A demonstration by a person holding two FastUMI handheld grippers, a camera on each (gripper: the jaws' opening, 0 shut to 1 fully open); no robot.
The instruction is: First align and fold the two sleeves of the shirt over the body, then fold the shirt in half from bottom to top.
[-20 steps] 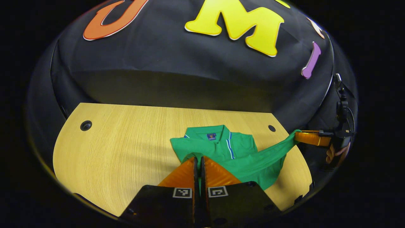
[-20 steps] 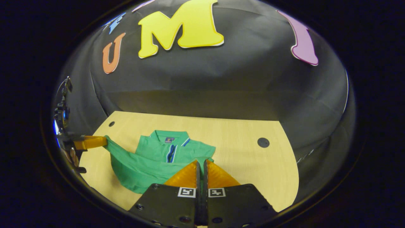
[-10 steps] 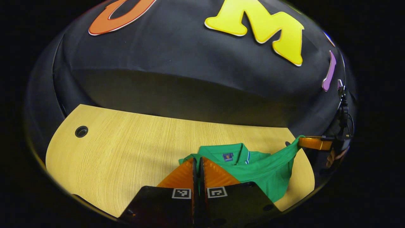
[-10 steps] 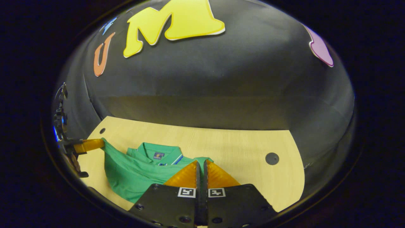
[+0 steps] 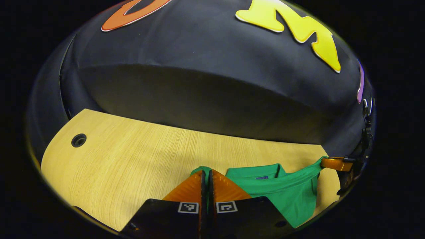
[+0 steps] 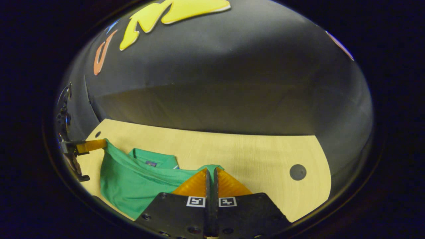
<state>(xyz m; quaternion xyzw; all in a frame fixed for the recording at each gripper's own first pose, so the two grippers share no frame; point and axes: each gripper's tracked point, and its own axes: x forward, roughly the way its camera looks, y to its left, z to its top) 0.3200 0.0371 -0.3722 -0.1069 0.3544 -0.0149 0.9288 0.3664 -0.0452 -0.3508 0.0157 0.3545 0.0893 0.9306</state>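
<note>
A green polo shirt (image 5: 285, 192) lies on the wooden table (image 5: 132, 159) with its bottom hem raised and stretched between both grippers. My left gripper (image 5: 206, 173) is shut on one hem corner, a bit of green cloth poking out at its tips. My right gripper (image 6: 211, 170) is shut on the other hem corner. In the left gripper view the right gripper (image 5: 333, 163) shows at the far right, pinching the hem. In the right gripper view the left gripper (image 6: 94, 144) shows at the far left. The lifted cloth (image 6: 132, 182) hides most of the shirt front; the collar (image 6: 152, 160) peeks above it.
The table has a round cable hole near each far corner (image 5: 78, 140) (image 6: 297, 172). The black booth wall stands close behind the table's far edge. Bare wood stretches to the left of the shirt in the left gripper view and to the right of it in the right gripper view.
Both grippers have carried the hem forward towards the collar. The lifted cloth now covers the placket and chest that showed a second ago.
</note>
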